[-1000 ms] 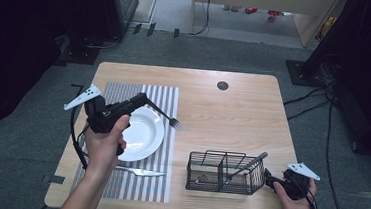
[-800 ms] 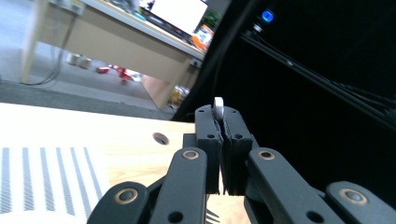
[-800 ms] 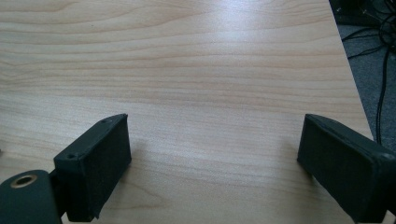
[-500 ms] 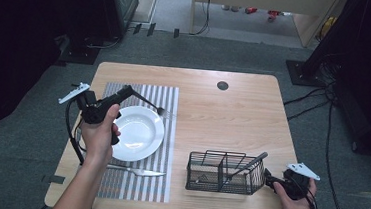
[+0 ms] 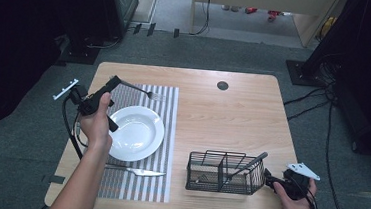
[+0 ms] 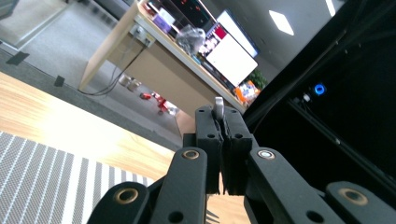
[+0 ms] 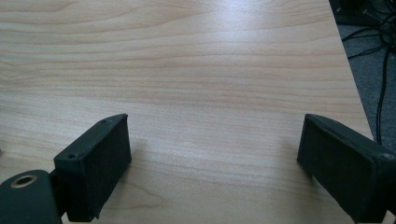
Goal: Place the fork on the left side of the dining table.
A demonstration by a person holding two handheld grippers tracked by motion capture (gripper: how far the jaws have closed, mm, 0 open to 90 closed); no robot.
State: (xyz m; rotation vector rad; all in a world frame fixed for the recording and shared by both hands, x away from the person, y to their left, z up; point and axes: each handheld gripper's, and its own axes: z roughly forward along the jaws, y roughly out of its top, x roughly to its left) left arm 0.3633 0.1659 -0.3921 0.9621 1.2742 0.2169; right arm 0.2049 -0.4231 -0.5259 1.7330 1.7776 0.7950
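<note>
Fork: slim silver metal fork (image 5: 142,90), clamped by its handle end in the left hand-held gripper (image 5: 116,81); tines over the far part of the grey-and-white striped placemat (image 5: 164,125), beyond the round white plate (image 5: 136,133).
Left hand: raised at the desk's (image 5: 232,118) left side, jaws pressed shut on the fork's handle tip (image 6: 218,106).
Right hand-held gripper (image 5: 270,177): low by the black wire basket (image 5: 223,172), jaws wide apart, holding nothing.
Writing: none readable.

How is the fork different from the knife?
The fork is pinched in the left gripper and sticks out above the placemat behind the plate; the knife lies flat in front of the plate, untouched. Both are slim silver cutlery over that striped mat.
</note>
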